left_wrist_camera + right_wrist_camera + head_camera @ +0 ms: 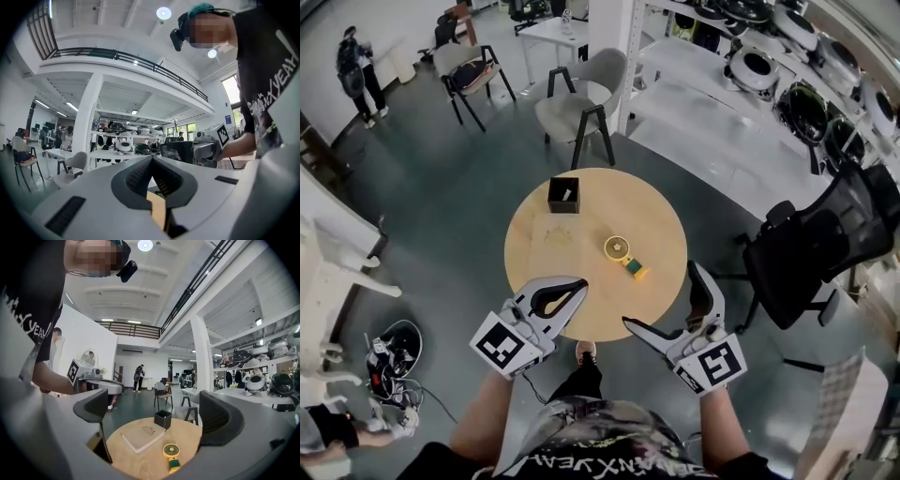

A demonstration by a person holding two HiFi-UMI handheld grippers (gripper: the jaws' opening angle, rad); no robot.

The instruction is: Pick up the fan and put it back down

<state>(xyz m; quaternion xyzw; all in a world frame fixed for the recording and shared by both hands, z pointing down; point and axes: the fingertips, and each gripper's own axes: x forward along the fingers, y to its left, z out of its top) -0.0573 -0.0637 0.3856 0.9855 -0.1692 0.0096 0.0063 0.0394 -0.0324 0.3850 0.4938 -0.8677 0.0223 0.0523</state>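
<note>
Head view shows a round wooden tabletop (656, 216) from above. The fan (623, 255) lies flat on it, a little right of the middle. It has a round yellow head and a short green handle, and the handle points toward the person. A black box (564, 195) stands near the far edge. A pale flat book (558, 239) lies between the box and the near edge, to the left of the fan.

The left gripper (581, 283) is over the near left edge of the tabletop. In the left gripper view its fingers (131, 176) are shut, tip to tip, with nothing held between them. The fan is off to their right and well apart from them.

The right gripper (664, 298) is at the near right edge. In the right gripper view its fingers (220, 418) are wide apart and hold nothing. The fan shows in the gap between them, but it is out in front on the tabletop and neither finger touches it. It sits closer to the right finger than to the left one. The book and the black box lie farther back in the same gap.

A grey chair (581, 98) stands on the floor past the tabletop.
</note>
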